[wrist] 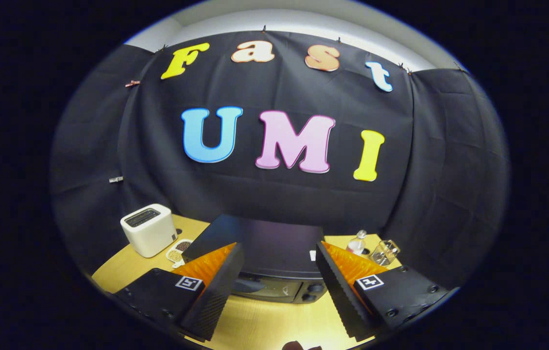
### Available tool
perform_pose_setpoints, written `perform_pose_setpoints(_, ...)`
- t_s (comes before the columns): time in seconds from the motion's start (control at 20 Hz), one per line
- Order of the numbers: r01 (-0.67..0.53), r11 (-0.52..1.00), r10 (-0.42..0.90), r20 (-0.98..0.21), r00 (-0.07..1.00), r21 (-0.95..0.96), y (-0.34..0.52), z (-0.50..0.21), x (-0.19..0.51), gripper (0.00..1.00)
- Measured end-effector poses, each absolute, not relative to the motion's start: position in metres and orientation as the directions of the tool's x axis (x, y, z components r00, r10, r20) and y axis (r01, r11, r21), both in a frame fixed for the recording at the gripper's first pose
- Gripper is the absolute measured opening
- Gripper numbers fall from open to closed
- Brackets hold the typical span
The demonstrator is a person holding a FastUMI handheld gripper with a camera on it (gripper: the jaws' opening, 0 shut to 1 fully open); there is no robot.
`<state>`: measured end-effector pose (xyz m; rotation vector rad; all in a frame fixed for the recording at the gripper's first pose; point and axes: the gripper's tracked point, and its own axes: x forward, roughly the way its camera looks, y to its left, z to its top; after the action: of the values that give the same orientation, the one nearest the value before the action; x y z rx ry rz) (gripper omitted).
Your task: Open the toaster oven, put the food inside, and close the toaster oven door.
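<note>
The hand-held gripper (278,287) is hovering above the wooden bench (265,323) with its fingers spread wide and nothing between them. Just ahead, in the gap between the fingers, the black toaster oven (267,260) is sitting with its door looking closed. To the left of the toaster oven a white toaster (149,229) is standing, with a small divided dish (178,251) between them. To the oven's right a clear bottle (357,243) and a glass jar (384,252) are standing close together.

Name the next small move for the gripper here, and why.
Probably lower and advance toward the black toaster oven's front: the gripper is open, holds nothing, sits above the oven, and the door looks shut.
</note>
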<state>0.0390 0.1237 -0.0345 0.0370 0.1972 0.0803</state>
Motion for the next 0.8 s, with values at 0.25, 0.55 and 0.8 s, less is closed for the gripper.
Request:
perform_pose_setpoints(0.25,-0.049,0.998,0.051,-0.111,0.993,0.025,0.057,0.006,0.025,0.99)
perform_pose_setpoints(0.55,-0.045,0.999,0.044,-0.068,0.997,-0.015,-0.003,0.023,0.018,0.98)
perform_pose_setpoints(0.8,-0.029,0.998,0.034,-0.079,0.996,0.06,-0.045,0.02,0.027,0.98)
